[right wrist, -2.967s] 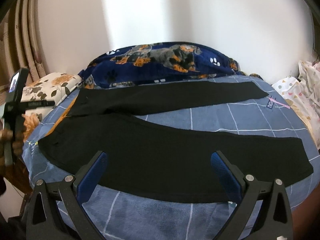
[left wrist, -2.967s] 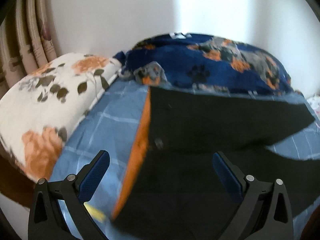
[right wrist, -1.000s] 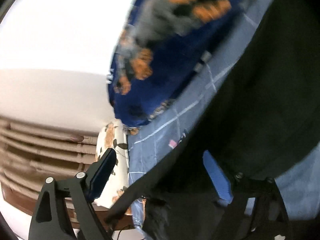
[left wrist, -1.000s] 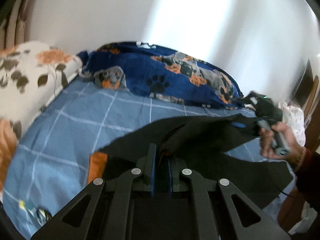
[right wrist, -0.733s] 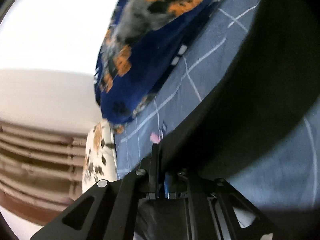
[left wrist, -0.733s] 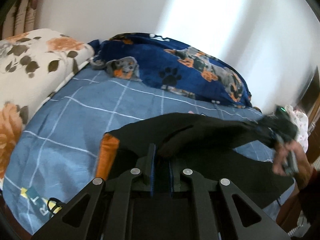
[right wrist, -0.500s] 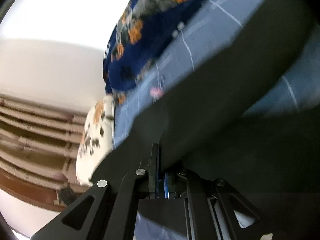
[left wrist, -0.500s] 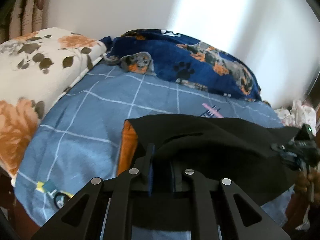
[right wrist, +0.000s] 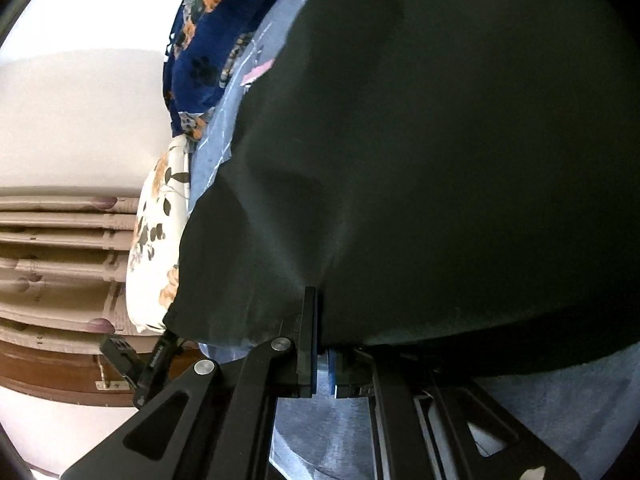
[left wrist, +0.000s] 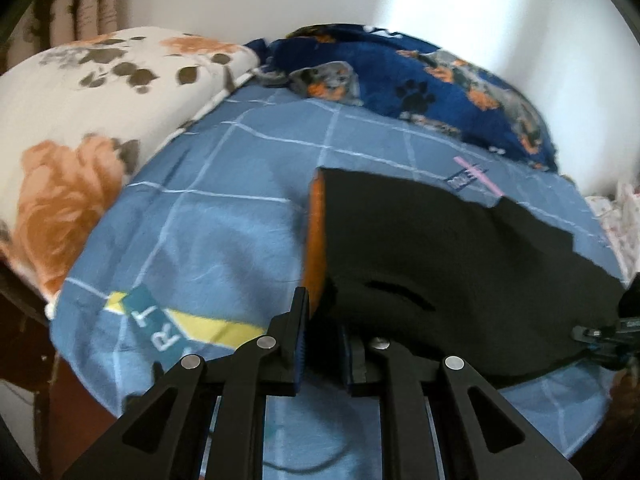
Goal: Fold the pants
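Both tongs now pinch the black pants (left wrist: 440,248): the left gripper (left wrist: 322,344) at the orange-lined waist, the right gripper (right wrist: 322,344), just clamped, apparently a leg end, lifting cloth over the blue checked bedsheet (left wrist: 208,216) for folding.

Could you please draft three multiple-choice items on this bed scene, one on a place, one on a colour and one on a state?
1. Where does the floral pillow lie in the left wrist view?
A. Left of the pants
B. On top of the pants
C. Under the navy blanket

2. What colour shows along the left edge of the black pants?
A. Green
B. Orange
C. White

3. How is the left claw?
A. Wide open above the bare sheet
B. Shut on the pants
C. Shut on the pillow

Answers: 1 A, since the pillow sits at the left edge, with blue checked sheet between it and the pants. 2 B, as an orange strip borders the black cloth. 3 B, because black cloth is pinched between its closed fingers.
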